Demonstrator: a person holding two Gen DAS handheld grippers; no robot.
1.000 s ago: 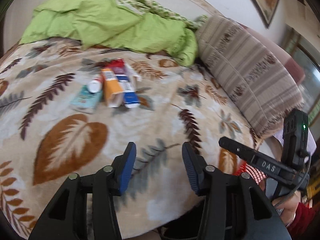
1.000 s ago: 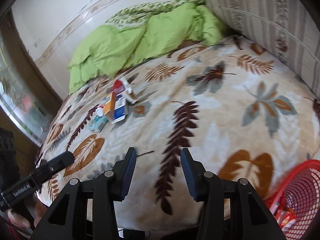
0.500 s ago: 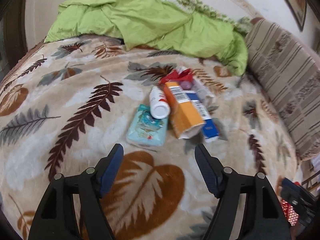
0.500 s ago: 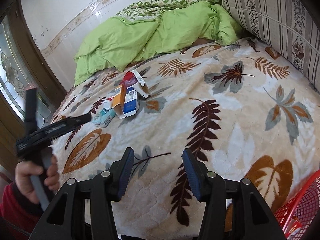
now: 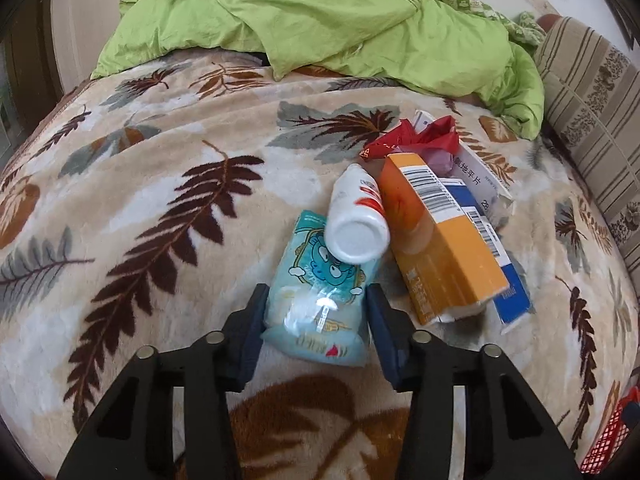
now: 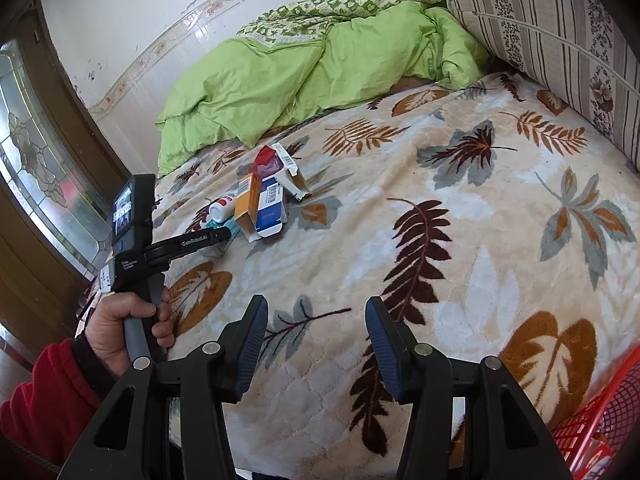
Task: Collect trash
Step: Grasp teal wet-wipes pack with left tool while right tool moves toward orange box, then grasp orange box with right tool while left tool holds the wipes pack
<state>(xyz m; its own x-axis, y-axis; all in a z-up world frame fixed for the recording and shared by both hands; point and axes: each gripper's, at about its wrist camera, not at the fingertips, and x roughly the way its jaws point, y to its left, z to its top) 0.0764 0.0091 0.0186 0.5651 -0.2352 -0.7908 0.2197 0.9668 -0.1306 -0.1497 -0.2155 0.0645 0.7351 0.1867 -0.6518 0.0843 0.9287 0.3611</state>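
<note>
A pile of trash lies on the leaf-patterned blanket (image 5: 160, 168). In the left wrist view it holds a light blue tissue pack (image 5: 320, 292), a white bottle (image 5: 356, 224) resting on the pack, an orange box (image 5: 440, 248), a blue and white box (image 5: 508, 288) and a red wrapper (image 5: 416, 140). My left gripper (image 5: 316, 320) is open, with its jaws on either side of the tissue pack's near end. My right gripper (image 6: 316, 336) is open and empty above the blanket near the bed's front edge. The pile (image 6: 256, 204) lies far ahead of it to the left.
A green duvet (image 5: 320, 16) is heaped at the back of the bed. A striped pillow (image 6: 560, 20) lies along the right side. A red mesh basket (image 6: 600, 432) stands at the bed's near right corner. A glass-panelled door (image 6: 36, 160) is on the left.
My left gripper has moved forward to the pile and its jaws now straddle the tissue pack. The right gripper has barely moved.
</note>
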